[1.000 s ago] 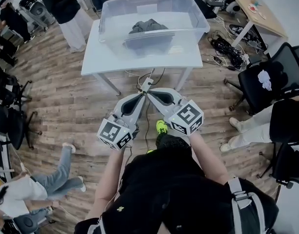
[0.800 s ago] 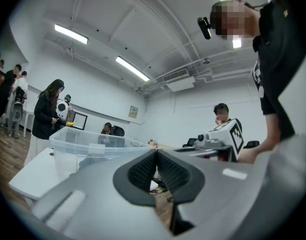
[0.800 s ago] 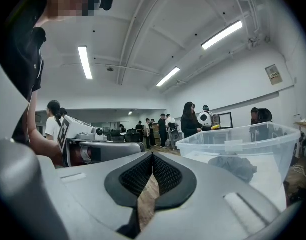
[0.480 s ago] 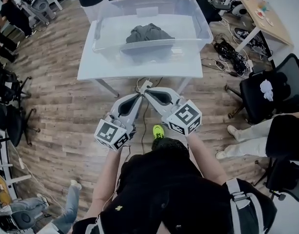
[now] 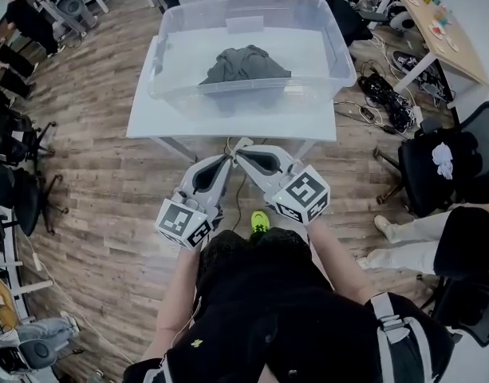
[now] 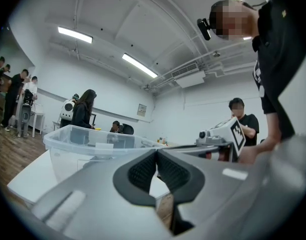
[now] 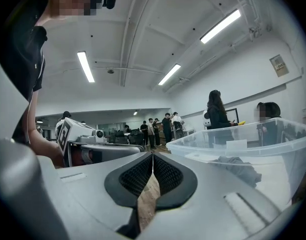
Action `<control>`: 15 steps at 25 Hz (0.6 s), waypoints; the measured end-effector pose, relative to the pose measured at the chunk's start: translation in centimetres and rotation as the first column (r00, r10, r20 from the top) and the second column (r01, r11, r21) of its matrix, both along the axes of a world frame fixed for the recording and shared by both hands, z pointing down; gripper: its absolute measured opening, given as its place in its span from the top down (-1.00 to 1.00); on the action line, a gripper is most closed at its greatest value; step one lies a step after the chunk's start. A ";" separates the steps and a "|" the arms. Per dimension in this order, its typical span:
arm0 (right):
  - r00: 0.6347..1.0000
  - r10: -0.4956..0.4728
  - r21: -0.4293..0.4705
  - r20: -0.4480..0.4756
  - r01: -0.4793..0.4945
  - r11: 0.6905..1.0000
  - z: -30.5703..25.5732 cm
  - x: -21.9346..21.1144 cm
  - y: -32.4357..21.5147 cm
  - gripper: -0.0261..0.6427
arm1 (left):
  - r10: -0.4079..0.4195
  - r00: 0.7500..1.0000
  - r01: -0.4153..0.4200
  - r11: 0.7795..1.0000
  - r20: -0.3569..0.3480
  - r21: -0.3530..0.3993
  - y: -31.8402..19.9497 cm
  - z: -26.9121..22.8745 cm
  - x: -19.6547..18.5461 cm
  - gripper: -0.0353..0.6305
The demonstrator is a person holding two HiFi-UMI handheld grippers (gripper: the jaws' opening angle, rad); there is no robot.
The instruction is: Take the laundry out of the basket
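A clear plastic basket [image 5: 340, 42] stands on a white table [image 5: 152, 122] ahead of me. A crumpled dark grey garment [image 5: 244, 64] lies in its middle. The left gripper [image 5: 229, 160] and right gripper [image 5: 242, 146] hang side by side below the table's near edge, tips almost meeting, both shut and empty. The left gripper view shows the shut left gripper [image 6: 156, 152] with the basket [image 6: 80, 141] beyond it. In the right gripper view the right gripper [image 7: 152, 156] is shut too, and the garment [image 7: 235, 166] shows through the basket wall [image 7: 272, 144].
Wooden floor lies all round the table. Black office chairs [image 5: 443, 158] and a tangle of cables [image 5: 384, 94] sit to the right, a wooden desk [image 5: 435, 22] at the far right. Several people stand or sit around the room's edges.
The table and basket have drawn closer and shifted slightly right in the head view. Both grippers keep their place, shut.
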State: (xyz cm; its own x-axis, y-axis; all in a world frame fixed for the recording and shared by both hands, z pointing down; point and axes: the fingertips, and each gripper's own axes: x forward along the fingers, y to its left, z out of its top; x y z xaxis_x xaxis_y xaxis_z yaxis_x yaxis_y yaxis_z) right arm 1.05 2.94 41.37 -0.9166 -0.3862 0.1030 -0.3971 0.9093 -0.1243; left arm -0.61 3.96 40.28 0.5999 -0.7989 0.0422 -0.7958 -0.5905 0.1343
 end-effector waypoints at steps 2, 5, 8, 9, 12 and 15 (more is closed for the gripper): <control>1.000 -0.011 -0.009 0.003 0.011 1.000 0.2 -0.4 -0.4 0.92 | -0.003 1.000 0.003 1.000 0.013 -0.002 -0.3 -0.1 -0.1 0.87; 1.000 -0.030 -0.014 0.006 0.030 0.999 0.3 -1.5 -1.2 0.92 | -0.006 1.000 0.006 1.000 0.020 0.000 -1.4 0.0 -0.9 0.87; 0.999 -0.040 -0.022 -0.001 0.040 0.999 0.5 -2.5 -2.5 0.92 | -0.002 1.000 0.002 1.000 0.019 -0.011 -2.9 0.3 -1.7 0.87; 0.999 -0.040 -0.023 -0.003 0.040 0.999 0.5 -2.8 -3.1 0.92 | 0.000 1.000 0.000 1.000 0.019 -0.011 -3.6 0.3 -2.0 0.87; 1.000 -0.026 -0.010 -0.009 0.026 1.000 0.2 -3.4 -5.4 0.92 | 0.012 1.000 -0.012 1.000 0.012 0.002 -6.1 0.0 -2.9 0.87; 1.000 -0.003 0.007 -0.013 0.003 1.000 -0.4 -4.1 -8.1 0.92 | 0.032 0.999 -0.032 0.999 0.006 0.019 -9.0 -0.5 -3.8 0.87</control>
